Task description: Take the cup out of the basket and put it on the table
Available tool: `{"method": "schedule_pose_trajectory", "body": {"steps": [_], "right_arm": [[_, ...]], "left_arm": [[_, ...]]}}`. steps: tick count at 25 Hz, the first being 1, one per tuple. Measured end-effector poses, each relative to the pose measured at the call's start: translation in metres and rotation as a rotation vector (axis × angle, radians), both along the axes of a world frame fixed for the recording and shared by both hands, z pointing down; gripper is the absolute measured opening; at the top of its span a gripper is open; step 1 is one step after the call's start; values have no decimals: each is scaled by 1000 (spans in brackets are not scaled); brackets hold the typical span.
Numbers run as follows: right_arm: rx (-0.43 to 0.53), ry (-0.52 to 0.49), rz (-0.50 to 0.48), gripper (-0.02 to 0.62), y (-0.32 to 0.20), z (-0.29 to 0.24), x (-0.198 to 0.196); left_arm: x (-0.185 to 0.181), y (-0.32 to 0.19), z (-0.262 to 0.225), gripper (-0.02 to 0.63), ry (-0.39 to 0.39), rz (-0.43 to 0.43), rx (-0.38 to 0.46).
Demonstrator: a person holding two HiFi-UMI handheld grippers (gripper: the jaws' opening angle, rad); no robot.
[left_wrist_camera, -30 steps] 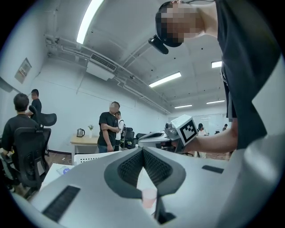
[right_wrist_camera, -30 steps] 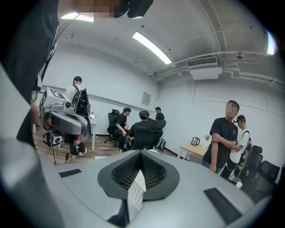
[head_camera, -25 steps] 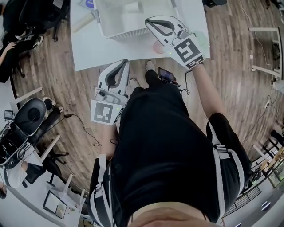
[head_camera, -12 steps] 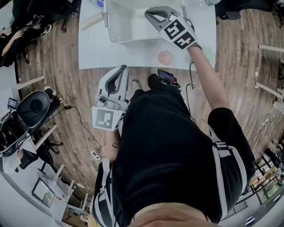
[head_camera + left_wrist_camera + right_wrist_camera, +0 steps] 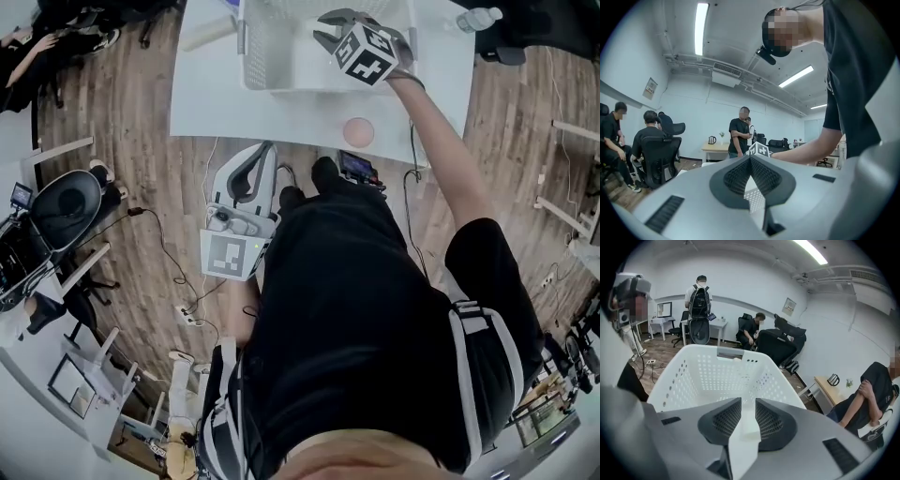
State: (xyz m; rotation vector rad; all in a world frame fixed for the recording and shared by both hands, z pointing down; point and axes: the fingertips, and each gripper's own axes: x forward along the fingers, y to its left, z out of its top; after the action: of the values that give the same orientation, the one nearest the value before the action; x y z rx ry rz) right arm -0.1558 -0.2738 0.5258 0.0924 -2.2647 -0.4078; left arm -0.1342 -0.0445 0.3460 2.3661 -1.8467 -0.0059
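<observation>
— What does the basket look like to you?
— On my screen it's white plastic, perforated, with a faint gloss. The bench looks smooth and matt white.
— And the floor?
— Wood planks with a dull sheen. My left claw is matt grey plastic, and its pads are dark with a rough grid.

**A:** Status of the left gripper?

**B:** It is held low and close to the torso, pointing ahead and level. Its jaws are closed tip to tip, with nothing between them. The arm behind it is mostly hidden.

**A:** And the right gripper?

**B:** The right arm is extended forward, nearly straight. The unit tilts downward with its marker cube facing up. The jaws have just been opening and now stand slightly apart. Only a white surface shows through the gap, and the pads press on nothing.
</observation>
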Motion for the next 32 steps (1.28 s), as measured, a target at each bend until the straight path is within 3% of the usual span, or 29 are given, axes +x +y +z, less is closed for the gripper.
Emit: {"method": "schedule_pose_trajectory", "body": {"steps": [13,24,32], "right_arm": [[69,161,-106,193,-23,95,-14],[141,338,-117,251,-42,151,-10],[128,353,-65,276,-55,174,-1]], "left_arm": [[-1,-14,0,20,-16,4,-21],[0,-15,1,20,-15,2,-31],[-2,-8,3,20,-31,-28,-42]]}}
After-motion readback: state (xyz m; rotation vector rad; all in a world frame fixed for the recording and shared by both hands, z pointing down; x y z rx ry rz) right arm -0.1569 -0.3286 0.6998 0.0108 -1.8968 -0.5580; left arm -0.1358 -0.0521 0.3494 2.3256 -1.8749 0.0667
